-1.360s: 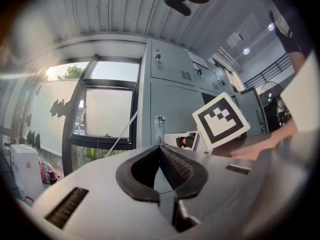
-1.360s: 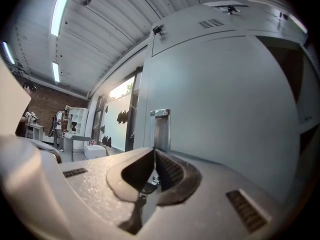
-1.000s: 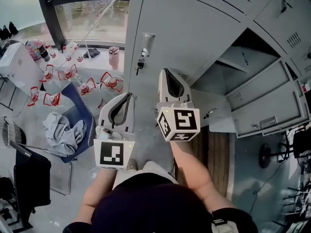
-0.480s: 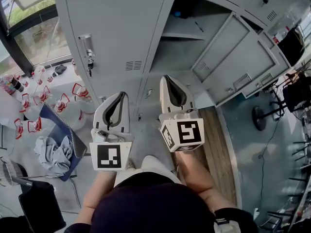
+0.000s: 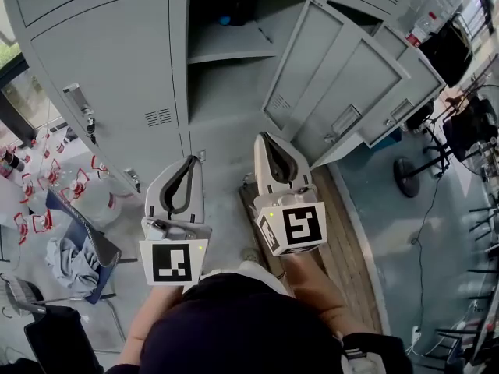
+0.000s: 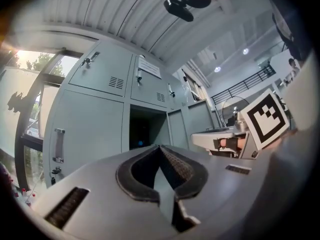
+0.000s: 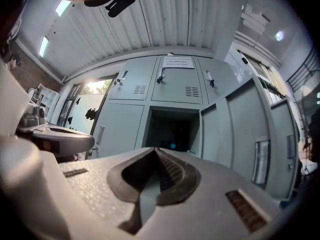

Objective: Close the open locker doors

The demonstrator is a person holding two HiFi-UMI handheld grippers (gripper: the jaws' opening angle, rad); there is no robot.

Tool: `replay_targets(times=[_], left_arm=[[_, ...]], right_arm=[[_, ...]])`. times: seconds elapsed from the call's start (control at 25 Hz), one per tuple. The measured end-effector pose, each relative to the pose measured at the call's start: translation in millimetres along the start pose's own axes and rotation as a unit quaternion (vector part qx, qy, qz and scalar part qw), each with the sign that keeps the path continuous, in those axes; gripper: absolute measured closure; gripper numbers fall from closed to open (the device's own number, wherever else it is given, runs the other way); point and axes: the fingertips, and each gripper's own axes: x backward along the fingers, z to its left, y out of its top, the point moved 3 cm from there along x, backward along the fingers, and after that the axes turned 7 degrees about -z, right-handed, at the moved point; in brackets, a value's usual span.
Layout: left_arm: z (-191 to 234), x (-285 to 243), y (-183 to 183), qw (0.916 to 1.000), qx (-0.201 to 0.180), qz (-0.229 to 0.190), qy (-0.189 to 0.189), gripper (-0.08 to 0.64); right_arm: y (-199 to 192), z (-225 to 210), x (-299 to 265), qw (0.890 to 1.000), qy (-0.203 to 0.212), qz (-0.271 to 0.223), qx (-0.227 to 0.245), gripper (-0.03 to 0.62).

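The open locker door [image 5: 306, 67] was a tall, flat panel of grey painted sheet metal with its long axis upright. It was attached at the right edge of the open compartment [image 5: 224, 68] and was swung out toward the near right. Two further grey panels [image 5: 360, 84], each with a rectangular metal handle [image 5: 344, 120], stood angled outward just to its right.

The compartment was a dark, box-shaped recess divided by a flat grey shelf [image 5: 234, 53]. A small blue object [image 5: 224, 20] lay at the far back, above the shelf. To the left, a closed door [image 5: 109, 68] of the same smooth metal carried slotted vents [image 5: 158, 118].

The left gripper [image 5: 189, 160] and right gripper [image 5: 265, 137] were held side by side, both pointing at the lockers. The left gripper's dark, ribbed fingers [image 6: 186, 168] met at their tips with nothing between them. The right gripper's fingers [image 7: 172, 175] were likewise fully closed and empty.

The open compartment lay straight ahead of both pairs of fingers and well apart from them. The open door stood beyond and to the right of the right gripper's fingers, with no contact.
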Motion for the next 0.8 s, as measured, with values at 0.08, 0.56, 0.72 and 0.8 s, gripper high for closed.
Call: replay_targets(times=[0.08,0.56,0.72,0.8], left_arm=[[-23.0,-15.3,0.9,1.0,-0.002,-0.001,0.001,0.557],[-158.9,-71.7,-4.4,0.999,-0.008,0.001,0.043,0.557],[-194.1,-85.9,-5.0,0.9984,-0.014,0.002,0.054,0.557],[-208.0,-91.8,-6.3,0.9984,-0.016,0.005,0.053,0.557]], right_arm=[[-0.9,-20.4,7.8,1.0,0.011,0.002,-0.003,0.592],[-11.8,-135.6,54.0,0.996,0.092,-0.009,-0.018,0.592],[-11.5,-169.1,68.1,0.994,0.107,-0.016,-0.027,0.592],[-12.0,-182.8,74.0,0.993,0.111,-0.019,-0.028,0.592]])
